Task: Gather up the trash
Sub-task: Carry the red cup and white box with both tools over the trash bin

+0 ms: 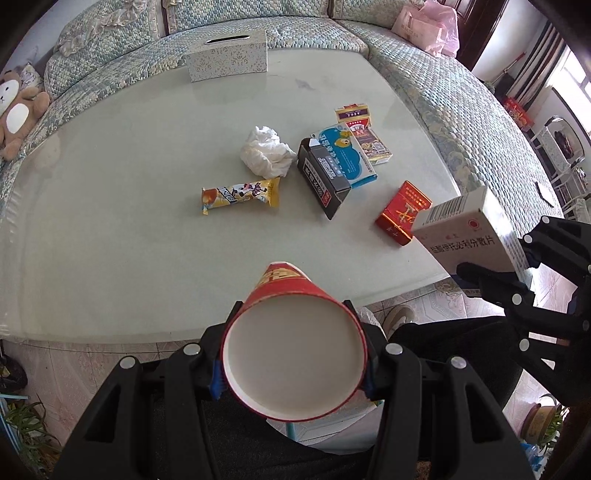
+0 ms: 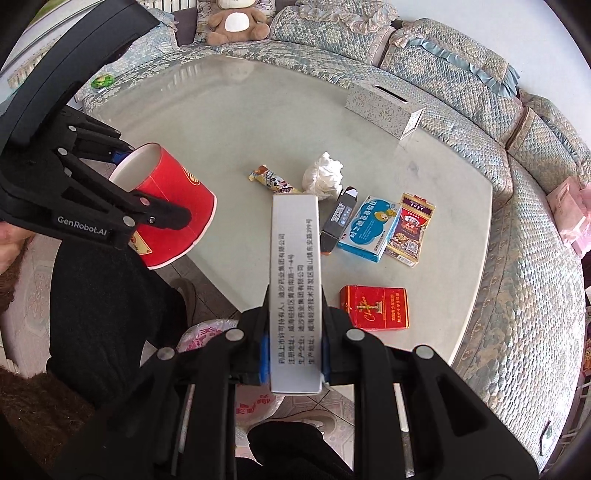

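My left gripper (image 1: 293, 384) is shut on a red paper cup (image 1: 295, 354), its white inside facing the camera, held above the table's near edge. In the right wrist view that cup (image 2: 173, 206) hangs at the left in the left gripper (image 2: 153, 184). My right gripper (image 2: 293, 354) is shut on a long white medicine box (image 2: 295, 295), also lifted off the table; the left wrist view shows this box (image 1: 469, 229) at the right. On the glass table (image 1: 110, 221) lie a crumpled tissue (image 1: 267, 151), a yellow snack wrapper (image 1: 240, 194), a black carton (image 1: 323, 177), a blue box (image 1: 347, 155), a card pack (image 1: 364, 134) and a red cigarette pack (image 1: 402, 214).
A patterned tissue box (image 1: 229, 55) stands at the table's far edge. A quilted sofa (image 2: 535, 258) curves around the table, with a teddy bear (image 1: 16, 107) and a pink bag (image 1: 428, 26) on it. A printed plastic bag (image 2: 207, 332) and a person's dark trouser leg (image 2: 110, 314) are below the near edge.
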Tool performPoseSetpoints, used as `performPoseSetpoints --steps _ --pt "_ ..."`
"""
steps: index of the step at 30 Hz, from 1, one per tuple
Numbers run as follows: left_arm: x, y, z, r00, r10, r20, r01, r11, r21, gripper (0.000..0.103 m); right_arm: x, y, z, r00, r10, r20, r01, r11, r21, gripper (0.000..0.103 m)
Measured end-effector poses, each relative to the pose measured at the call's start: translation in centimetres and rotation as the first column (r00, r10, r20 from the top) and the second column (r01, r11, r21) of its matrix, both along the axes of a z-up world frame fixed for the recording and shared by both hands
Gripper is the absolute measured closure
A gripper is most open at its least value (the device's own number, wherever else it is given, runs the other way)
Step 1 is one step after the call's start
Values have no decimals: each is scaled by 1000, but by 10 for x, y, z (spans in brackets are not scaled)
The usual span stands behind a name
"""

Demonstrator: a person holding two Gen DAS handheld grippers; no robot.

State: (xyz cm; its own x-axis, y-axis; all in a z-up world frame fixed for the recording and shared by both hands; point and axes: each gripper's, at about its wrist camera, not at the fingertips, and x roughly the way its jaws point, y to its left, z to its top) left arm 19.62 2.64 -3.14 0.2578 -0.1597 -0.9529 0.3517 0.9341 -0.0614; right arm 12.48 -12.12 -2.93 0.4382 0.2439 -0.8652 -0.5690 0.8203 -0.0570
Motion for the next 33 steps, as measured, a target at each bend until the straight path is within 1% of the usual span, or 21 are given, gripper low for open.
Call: performPoseSetpoints --steps 6,14,20,23,26,33 --pt "-32 -5 -18 999 -34 -3 34 999 -1 52 -35 10 -3 1000 15 5 -15 1000 -5 83" --pt "-63 -7 -54 997 -66 -42 65 998 -12 52 -72 14 -28 1000 8 -19 -8 1000 -5 83" --pt "-82 -11 -78 996 -85 -41 85 996 -8 52 -89 11 -51 999 -11 -49 11 1000 1 83" --pt "-90 -15 -92 994 -97 -42 97 995 1 52 -97 12 -65 998 -18 -56 18 1000 -12 83" --pt "-96 -19 -107 992 -107 -65 107 994 1 52 -103 12 -80 997 -25 -79 24 1000 -11 83" --pt "-102 -25 -141 988 -122 -90 124 992 14 52 -108 13 -116 992 -39 -122 38 999 -17 83"
